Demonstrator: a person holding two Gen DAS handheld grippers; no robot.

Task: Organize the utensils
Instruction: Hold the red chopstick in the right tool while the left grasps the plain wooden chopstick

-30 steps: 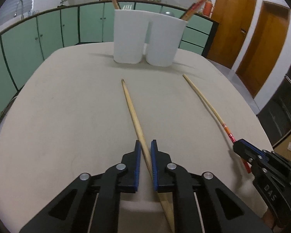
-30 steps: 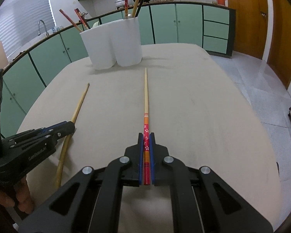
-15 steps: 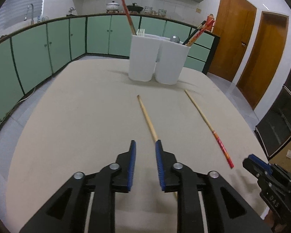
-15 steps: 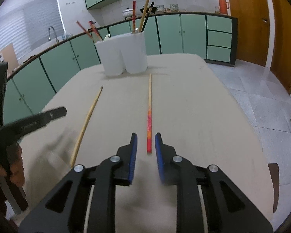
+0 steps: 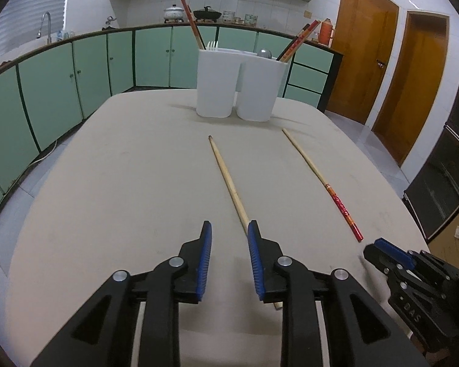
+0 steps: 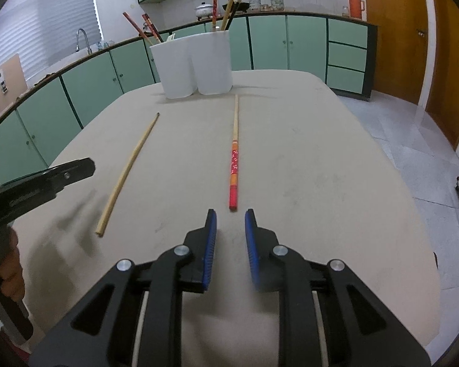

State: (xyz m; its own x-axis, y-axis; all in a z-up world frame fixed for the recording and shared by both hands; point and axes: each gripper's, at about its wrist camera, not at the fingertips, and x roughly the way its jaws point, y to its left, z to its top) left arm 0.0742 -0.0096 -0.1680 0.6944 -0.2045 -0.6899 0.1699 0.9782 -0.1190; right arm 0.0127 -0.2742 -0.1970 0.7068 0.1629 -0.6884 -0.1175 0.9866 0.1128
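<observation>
The left tool [image 5: 229, 233] hangs over the near end of the tabletop [image 5: 107, 183] with its jaws parted and nothing pressed between them; they have just been opening. The plain chopstick [image 5: 228, 180] lies flat under it, its near end passing beneath the right-hand pad and its long axis running away toward the holders, tip leaning slightly left. The right tool [image 6: 230, 220] is likewise released, jaws a little apart and empty, having just opened. The red-handled chopstick [image 6: 234, 156] lies straight ahead of it, red butt end just beyond the fingertips, length pointing almost directly at the holders. So each stick lies nearer its own hand, handle end closest. The two sticks lie well apart, roughly parallel. At the far end stand two white utensil holders [image 5: 235, 87], touching, already carrying several chopsticks.
</observation>
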